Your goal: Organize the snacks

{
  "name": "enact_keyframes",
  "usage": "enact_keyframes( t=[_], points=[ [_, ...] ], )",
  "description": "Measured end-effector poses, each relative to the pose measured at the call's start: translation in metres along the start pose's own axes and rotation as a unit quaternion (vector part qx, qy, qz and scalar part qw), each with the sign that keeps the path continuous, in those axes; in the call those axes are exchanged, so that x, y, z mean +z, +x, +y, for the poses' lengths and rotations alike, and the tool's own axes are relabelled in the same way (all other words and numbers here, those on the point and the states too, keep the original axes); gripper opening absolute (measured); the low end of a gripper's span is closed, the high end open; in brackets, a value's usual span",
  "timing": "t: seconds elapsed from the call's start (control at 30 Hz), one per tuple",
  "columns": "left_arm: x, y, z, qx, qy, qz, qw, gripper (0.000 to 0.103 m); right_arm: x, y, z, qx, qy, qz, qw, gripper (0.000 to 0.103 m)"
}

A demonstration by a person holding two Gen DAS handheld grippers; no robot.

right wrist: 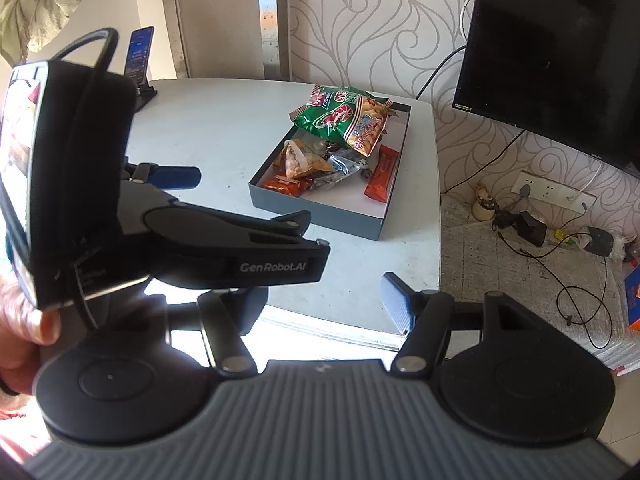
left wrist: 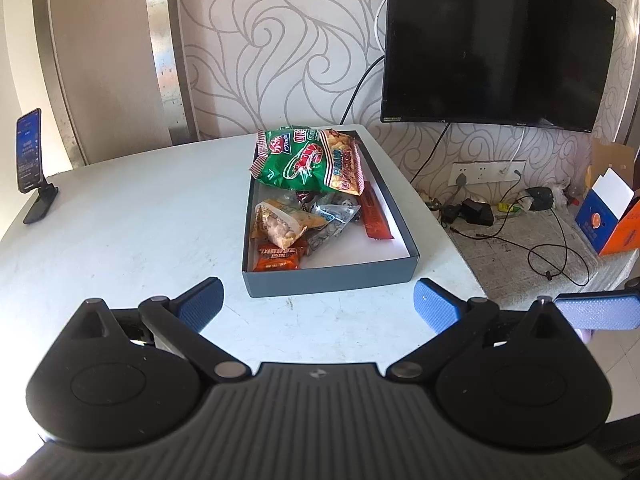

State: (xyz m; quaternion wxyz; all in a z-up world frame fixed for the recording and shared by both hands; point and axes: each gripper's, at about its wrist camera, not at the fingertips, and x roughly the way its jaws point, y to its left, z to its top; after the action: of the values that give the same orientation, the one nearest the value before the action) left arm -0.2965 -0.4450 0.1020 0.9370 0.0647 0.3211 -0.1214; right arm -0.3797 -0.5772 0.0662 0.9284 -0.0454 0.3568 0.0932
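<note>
A phone (left wrist: 29, 151) stands on its stand at the far left of a white table (left wrist: 120, 232). The left gripper (left wrist: 318, 300) hangs released above the near edge, fingers spread wide and empty. Ahead lies a grey box (left wrist: 332, 278) of snacks: a green prawn-cracker bag (left wrist: 308, 160) at the far end, an orange bar (left wrist: 376, 216) along its right wall. The right gripper (right wrist: 320, 304), also released, hovers empty beside it. A dark TV (left wrist: 496, 44) hangs at right.
</note>
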Motion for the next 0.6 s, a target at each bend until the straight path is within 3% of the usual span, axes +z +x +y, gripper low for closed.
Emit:
enact_keyframes(
  t=[0.6],
  points=[
    [0.0029,0.0032,-0.0014,0.005,-0.004,0.000,1.0000,0.103,0.0030,0.0061,-0.0020,0.013,-0.011,0.003,1.000,0.065]
  ],
)
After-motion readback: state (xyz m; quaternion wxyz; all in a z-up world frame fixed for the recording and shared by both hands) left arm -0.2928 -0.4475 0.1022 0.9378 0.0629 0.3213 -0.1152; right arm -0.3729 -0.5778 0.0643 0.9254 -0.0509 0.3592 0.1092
